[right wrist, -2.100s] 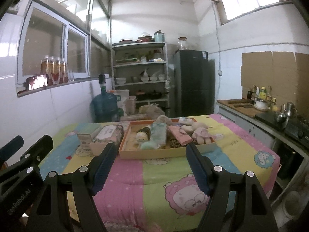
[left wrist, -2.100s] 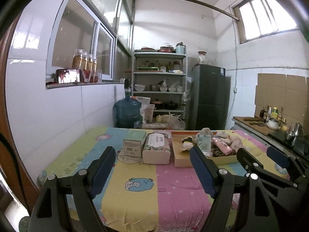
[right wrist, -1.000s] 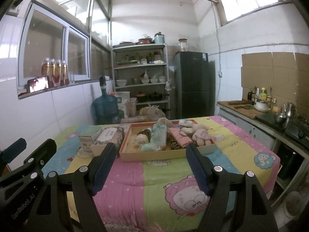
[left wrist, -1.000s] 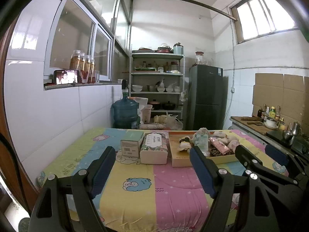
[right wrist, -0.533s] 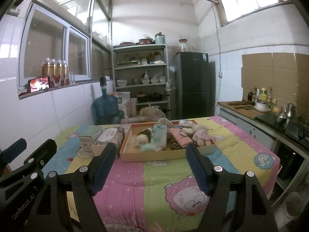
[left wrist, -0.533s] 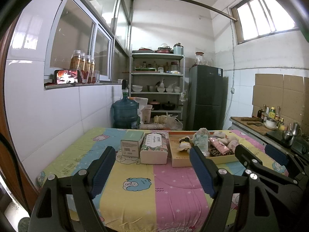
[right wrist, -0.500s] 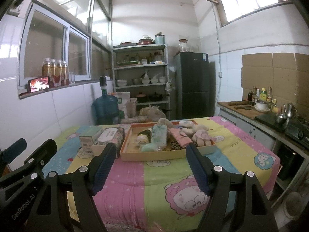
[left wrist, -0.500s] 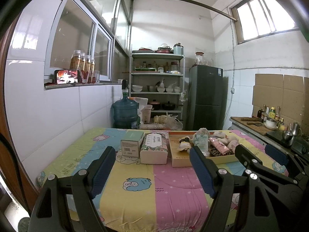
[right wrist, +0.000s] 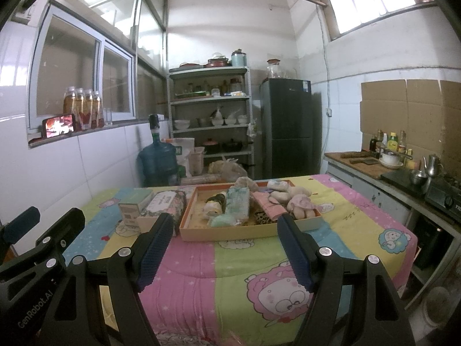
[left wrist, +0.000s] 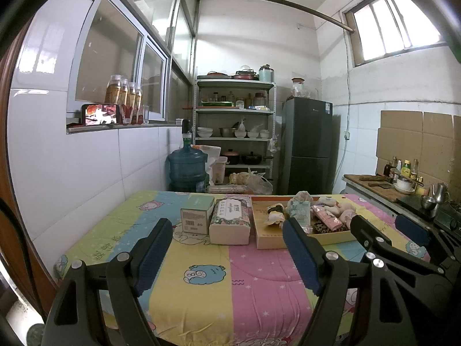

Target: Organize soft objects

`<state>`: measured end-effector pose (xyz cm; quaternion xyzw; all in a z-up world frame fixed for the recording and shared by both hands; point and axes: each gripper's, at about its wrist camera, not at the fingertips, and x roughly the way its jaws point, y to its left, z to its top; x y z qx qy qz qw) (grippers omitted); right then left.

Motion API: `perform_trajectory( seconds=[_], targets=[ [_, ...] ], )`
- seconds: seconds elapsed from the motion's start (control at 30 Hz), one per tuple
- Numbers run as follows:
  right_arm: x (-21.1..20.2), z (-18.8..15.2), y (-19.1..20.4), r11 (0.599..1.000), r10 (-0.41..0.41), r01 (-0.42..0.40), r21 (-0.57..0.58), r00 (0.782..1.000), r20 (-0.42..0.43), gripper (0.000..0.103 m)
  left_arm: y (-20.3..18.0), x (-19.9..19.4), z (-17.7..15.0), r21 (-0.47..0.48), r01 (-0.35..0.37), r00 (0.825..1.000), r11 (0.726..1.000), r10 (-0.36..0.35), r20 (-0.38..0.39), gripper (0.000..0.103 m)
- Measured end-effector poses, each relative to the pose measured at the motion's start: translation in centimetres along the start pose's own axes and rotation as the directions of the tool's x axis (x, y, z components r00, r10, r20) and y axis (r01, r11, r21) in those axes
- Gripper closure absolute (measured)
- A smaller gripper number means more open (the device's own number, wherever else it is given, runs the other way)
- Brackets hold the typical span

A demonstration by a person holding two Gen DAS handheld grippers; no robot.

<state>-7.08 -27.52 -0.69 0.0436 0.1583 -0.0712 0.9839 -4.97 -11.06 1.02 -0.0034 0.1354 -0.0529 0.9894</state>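
Both your grippers are spread, holding nothing — the tray (right wrist: 227,235) of soft objects (right wrist: 237,201) lies straight ahead of your right gripper (right wrist: 223,248), nearer than the left gripper (left wrist: 227,252).

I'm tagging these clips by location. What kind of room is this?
Most likely a home kitchen: a shelf rack of bowls and pots, a dark fridge, and a counter with bottles and a kettle. A cloth-covered table serves as the workspace.

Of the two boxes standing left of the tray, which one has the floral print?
The tissue box, the one right beside the tray. The small box farther left is plain pale green with a barcode label.
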Motion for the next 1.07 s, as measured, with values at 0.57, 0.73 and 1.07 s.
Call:
perform_trajectory(
  seconds=[0.57,0.73,1.07],
  targets=[
    [0.01,-0.08,0.03,1.0,0.0,0.0,0.001,1.0,0.001,0.027,-0.04,-0.03,-0.1,0.0,0.0,1.0,1.0,0.0,0.0,0.025],
    [-0.02,-0.1,0.04,1.0,0.0,0.0,0.001,1.0,0.001,0.027,-0.08,-0.05,-0.12,0.0,0.0,1.0,1.0,0.0,0.001,0.025],
    [-0.02,0.03,0.25,1.0,0.004,-0.004,0.0,1.0,0.001,0.027,-0.16,-0.04,-0.07,-0.003,-0.001,1.0,1.0,0.001,0.003,0.025]
  ],
)
